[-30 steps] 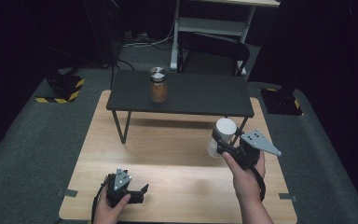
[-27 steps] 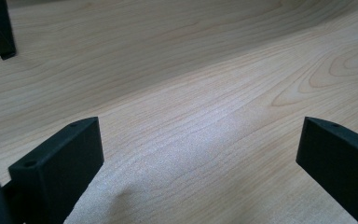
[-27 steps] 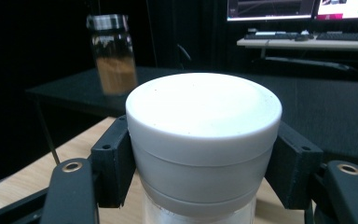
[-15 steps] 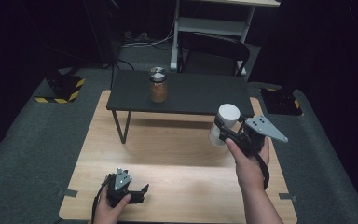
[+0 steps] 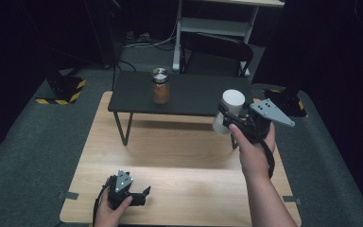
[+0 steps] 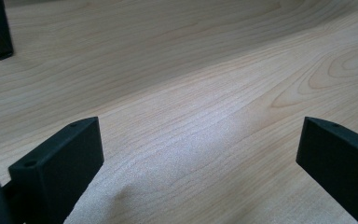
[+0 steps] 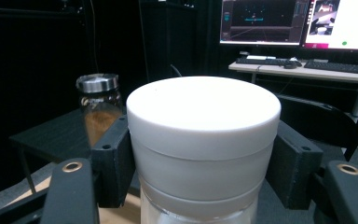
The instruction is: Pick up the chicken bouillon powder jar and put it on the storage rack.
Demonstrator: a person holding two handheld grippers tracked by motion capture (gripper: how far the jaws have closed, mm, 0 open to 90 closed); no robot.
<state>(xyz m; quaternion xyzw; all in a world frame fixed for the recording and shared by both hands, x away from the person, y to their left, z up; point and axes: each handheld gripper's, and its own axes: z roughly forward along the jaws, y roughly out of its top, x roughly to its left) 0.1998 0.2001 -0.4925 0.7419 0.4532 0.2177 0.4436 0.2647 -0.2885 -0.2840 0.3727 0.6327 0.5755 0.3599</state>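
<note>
A clear jar with a white lid (image 5: 229,109) hangs in the air over the wooden table's far right part, level with the black side table's right end. My right gripper (image 5: 228,115) is shut on the white-lidded jar (image 7: 203,140), its black jaws pressing just under the lid on both sides. A second jar (image 5: 160,87) with a metal lid and brown contents stands on the black side table (image 5: 189,96); in the right gripper view this brown jar (image 7: 98,105) is at the left. My left gripper (image 5: 144,191) rests low at the wooden table's near left, open (image 6: 200,154), with bare wood between its jaws.
The light wooden table (image 5: 170,156) carries the low black side table along its far edge, whose metal leg (image 5: 123,128) stands on the wood. Behind are a dark chair (image 5: 217,52) and a desk with monitors (image 7: 298,21). Grey carpet surrounds the table.
My right gripper has lifted the white-lidded jar up and toward the black side table. The left gripper has stayed in place.
</note>
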